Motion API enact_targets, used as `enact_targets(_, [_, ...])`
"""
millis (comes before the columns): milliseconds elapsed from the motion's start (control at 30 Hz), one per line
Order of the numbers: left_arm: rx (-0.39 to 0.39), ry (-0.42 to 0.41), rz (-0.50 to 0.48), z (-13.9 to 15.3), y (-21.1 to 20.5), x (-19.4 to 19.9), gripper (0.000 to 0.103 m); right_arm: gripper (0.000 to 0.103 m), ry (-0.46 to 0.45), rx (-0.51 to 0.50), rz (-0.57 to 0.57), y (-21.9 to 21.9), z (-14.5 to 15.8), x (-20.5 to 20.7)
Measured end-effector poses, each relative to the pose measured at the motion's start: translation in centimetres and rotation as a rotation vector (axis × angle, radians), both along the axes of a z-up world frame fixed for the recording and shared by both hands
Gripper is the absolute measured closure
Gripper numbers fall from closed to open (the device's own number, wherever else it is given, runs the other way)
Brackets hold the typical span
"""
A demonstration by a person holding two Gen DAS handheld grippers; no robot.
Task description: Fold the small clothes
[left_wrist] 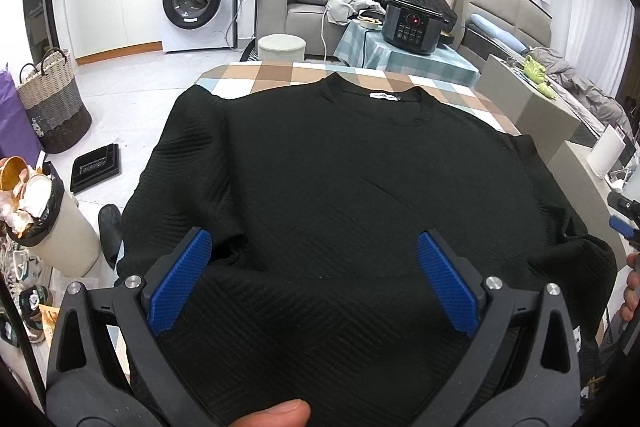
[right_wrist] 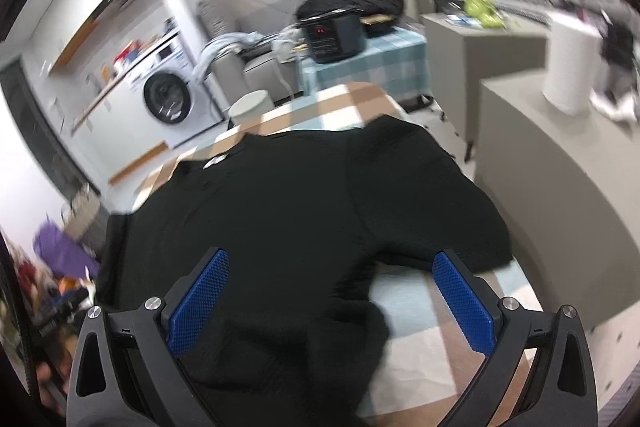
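A black sweater (left_wrist: 340, 187) is being shown spread flat on a checked tablecloth (left_wrist: 280, 73), its neckline and white label at the far side. The left gripper (left_wrist: 314, 285) is being held wide open over the near part of the garment; nothing is being gripped between its blue pads (left_wrist: 180, 283), and the ribbed knit is lying directly beneath and between them. In the blurred right wrist view, the right gripper (right_wrist: 330, 301) is likewise being held spread apart, with nothing clamped. Below it, the sweater's near right corner (right_wrist: 280, 327) is lying under the left pad, while bare tablecloth (right_wrist: 420, 339) is being exposed toward the right pad. A sleeve (right_wrist: 440, 195) is being seen lying just ahead of that gripper.
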State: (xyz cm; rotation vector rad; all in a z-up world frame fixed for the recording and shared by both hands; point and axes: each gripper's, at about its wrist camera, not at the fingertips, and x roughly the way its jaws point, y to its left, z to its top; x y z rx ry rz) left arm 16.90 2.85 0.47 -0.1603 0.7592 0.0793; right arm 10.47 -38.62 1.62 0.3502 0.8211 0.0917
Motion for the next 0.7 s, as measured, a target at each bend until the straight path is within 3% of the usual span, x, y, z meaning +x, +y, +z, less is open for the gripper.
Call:
enact_targets(200, [0.014, 0.004, 0.016, -0.4, 0.3, 0.6, 0.001, 0.004, 0.094, 0.2, -0.158, -7.0, -3.3, 0.7])
enact_targets(267, [0.02, 0.007, 0.015, -0.4, 0.3, 0.6, 0.001, 0.016, 0.135, 0.294, -0.216, -9.1, -4.9, 1.0])
enact_targets(467, [0.015, 0.015, 0.014, -0.6, 0.1, 0.8, 0.001, 0.024, 0.19, 0.464, -0.299, -12.7, -7.8, 1.2])
enact_targets(567, [0.018, 0.015, 0.008, -0.7, -0.2, 0.9, 0.001, 0.027, 0.199, 0.495, -0.303, -12.9, -8.2, 1.3])
enact_targets(700, [0.025, 0.014, 0.001, -0.7, -0.5, 1.0, 0.001, 0.031, 0.194, 0.451, -0.315, -12.6, -8.4, 2.2])
